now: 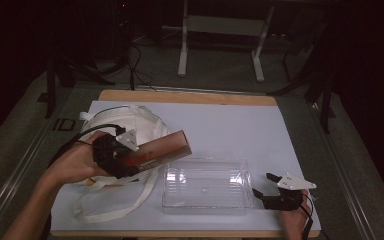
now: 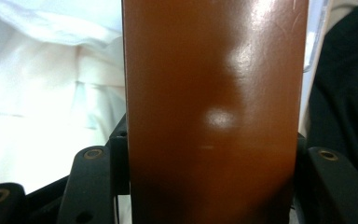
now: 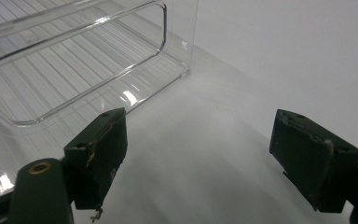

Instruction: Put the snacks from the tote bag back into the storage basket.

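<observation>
A long glossy brown box [image 1: 155, 151] hangs above the table, its far end over the back left corner of a clear plastic tray [image 1: 206, 189]. My left gripper [image 1: 117, 157] is shut on the box's near end. In the left gripper view the brown box [image 2: 214, 112] runs up between the jaws. My right gripper [image 1: 266, 185] rests on the white table cover just right of the tray, jaws open and holding nothing. In the right gripper view the right gripper [image 3: 205, 154] faces bare white cover, with the tray's corner [image 3: 182, 51] at upper left.
A white cloth bag [image 1: 130, 125] with long straps lies at the left, under and behind the box. The white cover [image 1: 230, 125] spreads over a wooden tabletop. Beyond the table are a white frame [image 1: 220, 35] and cables on the dark floor.
</observation>
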Demonstrator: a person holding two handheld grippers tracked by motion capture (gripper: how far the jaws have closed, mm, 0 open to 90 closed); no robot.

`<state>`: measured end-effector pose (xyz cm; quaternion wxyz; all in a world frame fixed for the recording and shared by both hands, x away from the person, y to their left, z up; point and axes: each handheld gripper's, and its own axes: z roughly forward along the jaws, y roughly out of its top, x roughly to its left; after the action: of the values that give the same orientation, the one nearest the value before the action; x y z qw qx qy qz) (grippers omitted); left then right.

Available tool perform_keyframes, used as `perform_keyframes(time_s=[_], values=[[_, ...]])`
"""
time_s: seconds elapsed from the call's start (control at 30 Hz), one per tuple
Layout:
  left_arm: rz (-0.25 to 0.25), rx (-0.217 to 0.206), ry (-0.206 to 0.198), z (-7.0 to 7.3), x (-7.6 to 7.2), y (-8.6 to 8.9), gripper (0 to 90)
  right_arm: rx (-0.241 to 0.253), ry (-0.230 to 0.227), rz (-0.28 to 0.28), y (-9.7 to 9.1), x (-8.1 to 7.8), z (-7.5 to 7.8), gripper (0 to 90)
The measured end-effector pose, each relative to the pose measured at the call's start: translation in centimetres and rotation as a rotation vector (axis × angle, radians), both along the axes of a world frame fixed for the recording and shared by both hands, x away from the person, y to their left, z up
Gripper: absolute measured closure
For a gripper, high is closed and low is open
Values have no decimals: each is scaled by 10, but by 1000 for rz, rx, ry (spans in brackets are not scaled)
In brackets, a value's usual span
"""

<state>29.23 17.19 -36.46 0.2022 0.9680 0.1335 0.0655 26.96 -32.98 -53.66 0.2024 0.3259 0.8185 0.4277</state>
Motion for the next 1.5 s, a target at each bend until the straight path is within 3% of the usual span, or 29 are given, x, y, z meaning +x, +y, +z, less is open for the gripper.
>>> perform_keyframes(time_s=[0.17, 0.6, 1.1, 1.5], values=[[-47, 9, 8, -1, -7, -14, 444, 1, 0, 0, 0, 0, 0, 189], [-98, 28, 64, -13, -8, -28, 444, 6, 2, 0, 0, 0, 0, 189], [-139, 41, 75, -19, -10, -42, 444, 11, 3, -1, 0, 0, 0, 189], [-177, 77, 84, -26, -11, -53, 444, 15, 5, 0, -1, 0, 0, 189]])
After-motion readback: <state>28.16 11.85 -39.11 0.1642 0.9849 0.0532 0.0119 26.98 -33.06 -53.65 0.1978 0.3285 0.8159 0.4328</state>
